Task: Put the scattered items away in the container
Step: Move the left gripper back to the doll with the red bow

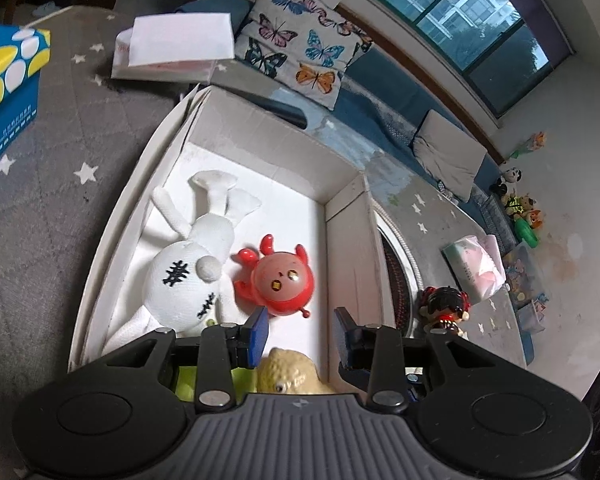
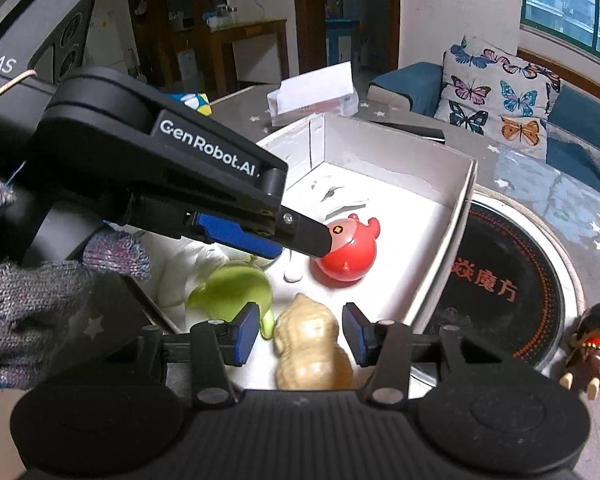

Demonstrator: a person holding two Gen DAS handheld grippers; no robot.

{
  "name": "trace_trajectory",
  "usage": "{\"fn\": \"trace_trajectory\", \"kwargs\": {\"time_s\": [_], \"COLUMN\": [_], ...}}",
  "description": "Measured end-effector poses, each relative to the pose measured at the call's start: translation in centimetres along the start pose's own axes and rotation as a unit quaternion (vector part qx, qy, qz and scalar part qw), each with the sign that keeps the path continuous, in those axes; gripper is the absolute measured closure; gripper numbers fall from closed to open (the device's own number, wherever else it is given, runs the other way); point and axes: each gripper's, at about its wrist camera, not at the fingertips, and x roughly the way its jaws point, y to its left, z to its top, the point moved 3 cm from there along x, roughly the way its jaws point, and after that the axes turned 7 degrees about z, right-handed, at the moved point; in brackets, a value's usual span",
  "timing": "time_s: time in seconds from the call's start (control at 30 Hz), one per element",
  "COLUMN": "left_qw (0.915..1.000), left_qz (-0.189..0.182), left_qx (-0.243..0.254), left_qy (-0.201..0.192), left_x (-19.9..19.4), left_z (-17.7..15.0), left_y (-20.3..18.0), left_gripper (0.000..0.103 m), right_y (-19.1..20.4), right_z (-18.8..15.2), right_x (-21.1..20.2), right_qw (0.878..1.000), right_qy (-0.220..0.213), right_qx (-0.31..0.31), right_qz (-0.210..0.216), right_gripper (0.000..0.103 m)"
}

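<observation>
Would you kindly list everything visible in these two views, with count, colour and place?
cardboard box: one, white, on the grey star-print table
plush rabbit: one, white, lying in the box
round figure: one, red, in the box beside the rabbit
bumpy figure: one, cream, in the box
green toy: one, translucent, in the box
doll: one, dark-haired, on the table outside the box
tissue box: one, blue and yellow, on the table
butterfly cushion: one, on the sofa
left gripper: jaws open over the box
right gripper: jaws open around the cream figure
</observation>
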Motion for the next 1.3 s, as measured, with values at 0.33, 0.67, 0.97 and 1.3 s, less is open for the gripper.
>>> {"fn": "trace_trajectory", "kwargs": {"time_s": [0.33, 0.67, 0.97, 1.3], "left_qw": [0.999, 0.997, 0.9957, 0.9948], "left_qz": [-0.004, -0.013, -0.019, -0.026], "left_qx": [0.036, 0.07, 0.089, 0.097], "left_qy": [-0.027, -0.031, -0.014, 0.016], "left_x": [-2.0, -2.2, 0.0, 3.7], "left_z": [-1.5, -3.1, -5.1, -6.0], "left_y": [-3.7, -8.1, -11.5, -15.0], "left_gripper": [0.065, 0.065, 0.065, 0.065], "right_y": [-1.0, -3.5, -6.5, -11.2], "right_z": [-1.2, -3.2, -6.3, -8.9], "right_x": [-4.3, -7.7, -10.1, -11.0], "right_qw": [0.999, 0.998, 0.996, 0.99], "right_qy": [-0.04, -0.059, -0.067, -0.067], "right_qx": [0.004, 0.02, 0.042, 0.095], "right_qz": [-0.001, -0.02, -0.046, -0.081], "right_gripper": [0.049, 0.042, 0.03, 0.03]}}
